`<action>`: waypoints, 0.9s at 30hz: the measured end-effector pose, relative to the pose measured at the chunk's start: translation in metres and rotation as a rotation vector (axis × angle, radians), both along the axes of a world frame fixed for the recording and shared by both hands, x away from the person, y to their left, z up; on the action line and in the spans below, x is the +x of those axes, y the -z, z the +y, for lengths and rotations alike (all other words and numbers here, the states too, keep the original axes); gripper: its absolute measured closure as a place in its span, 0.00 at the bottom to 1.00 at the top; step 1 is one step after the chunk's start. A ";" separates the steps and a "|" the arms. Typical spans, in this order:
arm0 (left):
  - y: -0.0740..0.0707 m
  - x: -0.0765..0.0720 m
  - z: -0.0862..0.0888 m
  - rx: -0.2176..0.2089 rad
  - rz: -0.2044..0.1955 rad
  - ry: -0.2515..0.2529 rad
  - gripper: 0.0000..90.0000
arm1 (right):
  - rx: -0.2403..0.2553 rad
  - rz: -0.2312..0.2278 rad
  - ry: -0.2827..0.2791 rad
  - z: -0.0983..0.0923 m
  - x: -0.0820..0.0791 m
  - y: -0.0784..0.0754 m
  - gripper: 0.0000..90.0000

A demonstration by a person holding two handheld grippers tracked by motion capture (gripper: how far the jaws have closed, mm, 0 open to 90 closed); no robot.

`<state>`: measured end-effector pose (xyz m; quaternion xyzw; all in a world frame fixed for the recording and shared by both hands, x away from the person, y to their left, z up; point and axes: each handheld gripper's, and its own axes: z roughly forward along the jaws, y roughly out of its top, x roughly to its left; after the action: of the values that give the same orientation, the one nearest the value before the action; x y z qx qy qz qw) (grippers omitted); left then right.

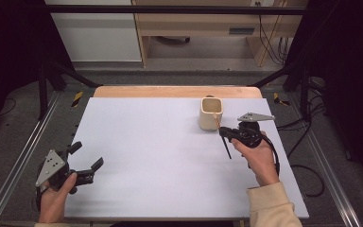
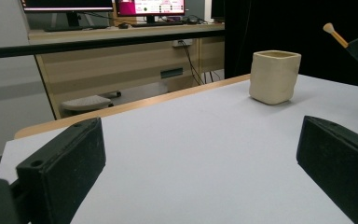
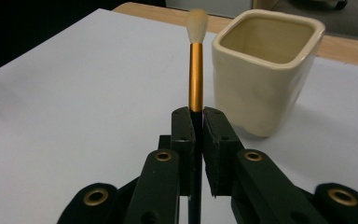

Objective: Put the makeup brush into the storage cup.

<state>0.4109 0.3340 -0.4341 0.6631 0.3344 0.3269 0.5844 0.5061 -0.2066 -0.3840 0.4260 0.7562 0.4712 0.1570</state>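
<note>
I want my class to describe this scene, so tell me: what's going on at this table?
A person works with a gripper in each hand. The right gripper is shut on a brush with an orange ferrule and pale bristles, held in the air beside a cream square cup on the white table. The cup looks empty. The left gripper hangs open near the table's left edge, holding nothing.
</note>
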 end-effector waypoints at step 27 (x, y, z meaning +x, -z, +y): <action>0.004 0.001 -0.009 0.006 0.018 0.013 0.00 | 0.135 -0.178 0.089 -0.012 -0.009 0.000 0.93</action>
<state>0.4124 0.3250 -0.4382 0.6700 0.3343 0.3180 0.5816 0.4967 -0.2188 -0.3845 0.4252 0.6863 0.5494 0.2152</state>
